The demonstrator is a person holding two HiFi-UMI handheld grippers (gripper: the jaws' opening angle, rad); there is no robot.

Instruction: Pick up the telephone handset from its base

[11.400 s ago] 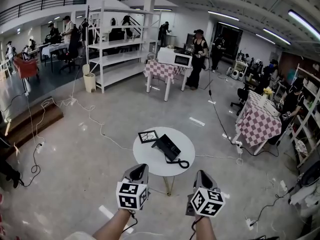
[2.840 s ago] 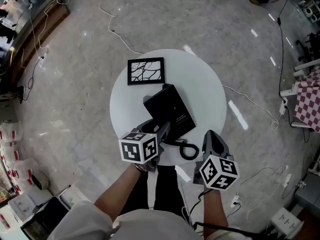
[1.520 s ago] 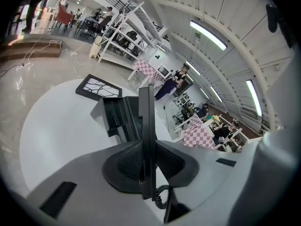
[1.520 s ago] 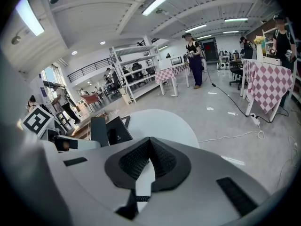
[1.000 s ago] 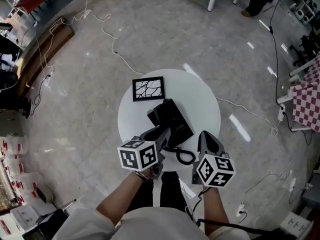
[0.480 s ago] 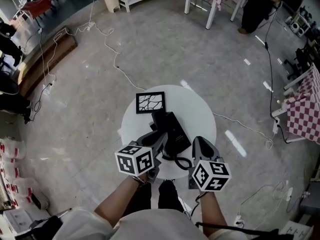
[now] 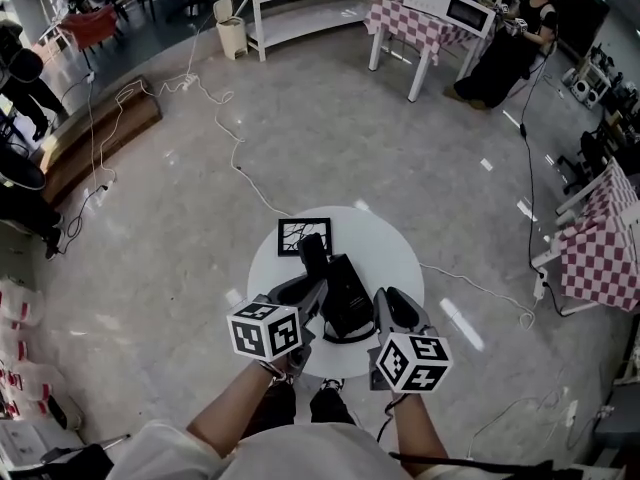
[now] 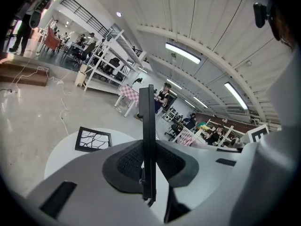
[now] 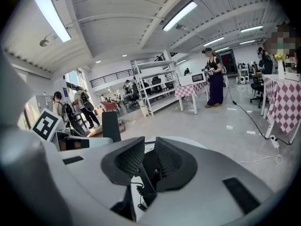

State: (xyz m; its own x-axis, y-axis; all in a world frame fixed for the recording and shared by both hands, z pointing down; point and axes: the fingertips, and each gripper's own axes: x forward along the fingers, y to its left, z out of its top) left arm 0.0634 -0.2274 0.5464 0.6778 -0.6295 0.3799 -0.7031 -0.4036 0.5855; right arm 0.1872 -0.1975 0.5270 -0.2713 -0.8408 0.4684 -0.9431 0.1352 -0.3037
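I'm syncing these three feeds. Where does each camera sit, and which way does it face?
Head view: on the person's head, facing steeply down at the round table; both forearms, the left gripper and the right gripper show.
Left gripper view: rides the left gripper, looking along its jaws, shut on the handset.
Right gripper view: rides the right gripper, looking along its jaws, which have just been opening, nothing held between them.
Shared: both gripper views show the handset.

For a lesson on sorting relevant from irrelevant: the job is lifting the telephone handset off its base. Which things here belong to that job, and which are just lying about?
Belongs to the job:
- handset, clamped in the left gripper
- telephone base
- coiled cord

Just lying about:
- framed picture
- microwave in the background
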